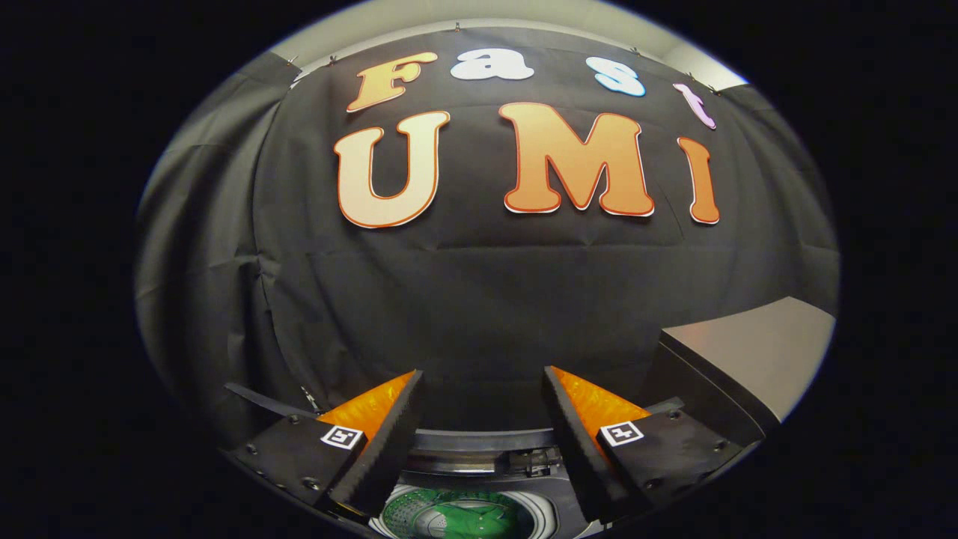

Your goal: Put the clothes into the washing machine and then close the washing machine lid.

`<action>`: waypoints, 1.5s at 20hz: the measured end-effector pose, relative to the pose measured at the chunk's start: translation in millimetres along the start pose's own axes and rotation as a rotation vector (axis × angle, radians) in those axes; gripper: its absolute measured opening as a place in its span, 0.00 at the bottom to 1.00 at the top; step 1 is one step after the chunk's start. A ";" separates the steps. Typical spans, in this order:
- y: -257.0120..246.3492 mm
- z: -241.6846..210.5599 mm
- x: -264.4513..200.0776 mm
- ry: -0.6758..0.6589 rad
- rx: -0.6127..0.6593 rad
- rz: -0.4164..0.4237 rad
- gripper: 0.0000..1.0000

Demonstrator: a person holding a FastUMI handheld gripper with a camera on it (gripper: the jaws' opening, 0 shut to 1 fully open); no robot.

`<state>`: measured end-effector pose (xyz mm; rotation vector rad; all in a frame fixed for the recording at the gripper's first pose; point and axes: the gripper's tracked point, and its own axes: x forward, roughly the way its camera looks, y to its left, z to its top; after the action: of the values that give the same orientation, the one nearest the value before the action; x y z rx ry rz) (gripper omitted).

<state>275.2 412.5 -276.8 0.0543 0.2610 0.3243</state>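
Black cloth wall (479,299) hangs across the back of the booth, with a pale strip of ceiling (524,15) above its top edge, where small clips pin the cloth.

Gripper (483,382): fingers spread wide apart, nothing between them, nothing held. Each finger carries a small square black-and-white marker tag near its base; the pattern is a code, not readable writing.

Washing machine (479,449) sits below and just beyond the fingers, its dark curved rim showing in the gap between them. Drum opening visible under the gripper, perforated pale wall around it.

Clothes (464,516): green fabric lying inside the drum, low between the two fingers.

Lid (748,352): grey panel raised at an angle, beyond the right finger. No brand name legible on the machine.
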 end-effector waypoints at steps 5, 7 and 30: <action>0.0 -28.4 -38.2 -0.023 -0.002 0.020 0.99; 1.9 -39.3 -47.0 -0.005 -0.009 0.035 0.99; -10.5 33.8 -176.6 0.029 0.103 0.072 0.98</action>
<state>125.7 345.4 -201.9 0.1607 0.3049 0.3836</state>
